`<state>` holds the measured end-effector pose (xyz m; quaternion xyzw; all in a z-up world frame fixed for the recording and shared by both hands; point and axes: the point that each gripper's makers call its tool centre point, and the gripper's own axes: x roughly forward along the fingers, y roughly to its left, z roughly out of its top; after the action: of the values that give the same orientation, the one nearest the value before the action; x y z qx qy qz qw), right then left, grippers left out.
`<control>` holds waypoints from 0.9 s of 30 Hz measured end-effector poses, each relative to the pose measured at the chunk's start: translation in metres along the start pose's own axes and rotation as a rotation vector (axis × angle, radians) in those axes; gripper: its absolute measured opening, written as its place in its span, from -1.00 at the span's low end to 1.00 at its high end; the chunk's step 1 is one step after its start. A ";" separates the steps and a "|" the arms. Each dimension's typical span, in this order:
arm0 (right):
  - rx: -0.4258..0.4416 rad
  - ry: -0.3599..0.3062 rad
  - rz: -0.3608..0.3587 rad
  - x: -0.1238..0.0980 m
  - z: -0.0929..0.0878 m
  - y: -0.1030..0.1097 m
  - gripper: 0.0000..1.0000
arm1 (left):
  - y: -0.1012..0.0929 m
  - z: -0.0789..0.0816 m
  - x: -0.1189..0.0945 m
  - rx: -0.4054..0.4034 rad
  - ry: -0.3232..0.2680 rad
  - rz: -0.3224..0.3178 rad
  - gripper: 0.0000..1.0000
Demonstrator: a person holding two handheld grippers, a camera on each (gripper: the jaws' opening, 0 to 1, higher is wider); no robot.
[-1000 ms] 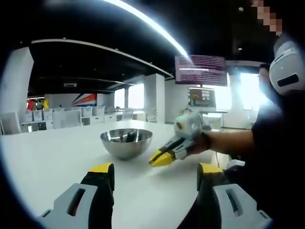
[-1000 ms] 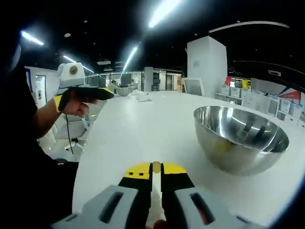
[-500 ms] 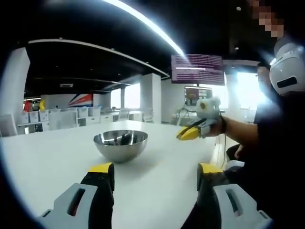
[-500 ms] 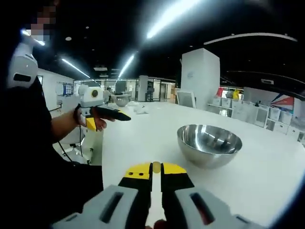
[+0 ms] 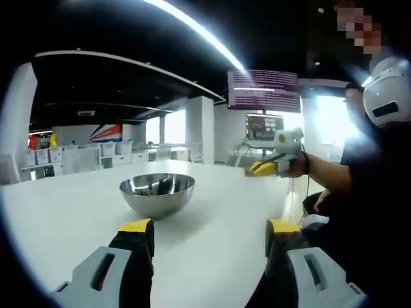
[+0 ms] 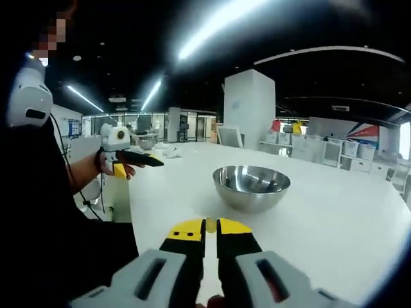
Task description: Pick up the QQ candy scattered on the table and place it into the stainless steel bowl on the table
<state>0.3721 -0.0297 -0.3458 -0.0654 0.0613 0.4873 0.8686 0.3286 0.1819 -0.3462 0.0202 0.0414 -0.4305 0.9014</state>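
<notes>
The stainless steel bowl (image 5: 157,192) (image 6: 250,187) stands upright on the white table (image 5: 212,212). My left gripper (image 5: 210,228) is open and holds nothing; it hovers low over the table, short of the bowl. The right gripper view shows it as dark jaws in a hand (image 6: 154,160) at the table's left edge. My right gripper (image 6: 210,226) is shut, with a small pale yellow QQ candy (image 6: 210,224) pinched at its tips. The left gripper view catches it (image 5: 249,171) held up in the air, to the right of the bowl and well away from it.
A person in dark clothes (image 5: 366,192) sits at the table's edge, holding both grippers. White crumpled things (image 6: 172,152) and another bowl (image 6: 146,140) lie at the table's far end. A monitor (image 5: 264,127) stands behind the table.
My right gripper has risen from the table beside the bowl and drawn back away from it, still shut. The left gripper has stayed open and hardly moved.
</notes>
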 end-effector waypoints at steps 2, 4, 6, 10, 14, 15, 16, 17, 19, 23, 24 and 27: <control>-0.001 -0.001 0.003 0.001 0.000 0.000 -0.83 | 0.000 0.002 0.000 0.001 -0.004 -0.001 0.42; -0.002 0.003 0.004 0.003 -0.001 0.000 -0.83 | 0.000 0.003 0.000 0.003 -0.005 0.001 0.42; -0.004 0.007 0.006 0.005 0.000 -0.001 -0.83 | 0.000 0.003 0.000 0.002 -0.007 0.000 0.42; -0.024 0.014 0.001 0.012 0.008 -0.009 -0.83 | -0.001 0.001 0.000 0.000 -0.005 -0.003 0.42; -0.059 0.034 0.013 0.025 0.021 -0.021 -0.83 | -0.001 0.001 -0.001 -0.004 -0.009 -0.003 0.42; -0.071 0.042 0.014 0.030 0.027 -0.027 -0.83 | -0.001 0.000 -0.001 -0.005 -0.010 -0.003 0.42; -0.078 0.045 0.018 0.035 0.031 -0.031 -0.83 | -0.001 0.000 -0.002 -0.005 -0.012 -0.004 0.42; -0.081 0.047 0.020 0.041 0.038 -0.037 -0.83 | -0.001 0.000 -0.002 -0.006 -0.013 -0.004 0.42; -0.103 0.069 0.014 0.054 0.045 -0.047 -0.83 | 0.000 -0.001 -0.004 -0.008 -0.013 -0.001 0.42; -0.164 0.131 0.037 0.083 0.051 -0.059 -0.83 | 0.002 -0.003 -0.008 -0.017 -0.012 0.005 0.42; -0.182 0.153 0.045 0.088 0.051 -0.061 -0.83 | 0.002 -0.003 -0.008 -0.017 -0.013 0.007 0.42; -0.210 0.189 0.057 0.106 0.054 -0.068 -0.83 | 0.004 -0.003 -0.012 -0.021 -0.016 0.012 0.42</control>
<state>0.4881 0.0337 -0.3068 -0.2000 0.0934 0.5070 0.8332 0.3244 0.1936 -0.3481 0.0075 0.0386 -0.4249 0.9044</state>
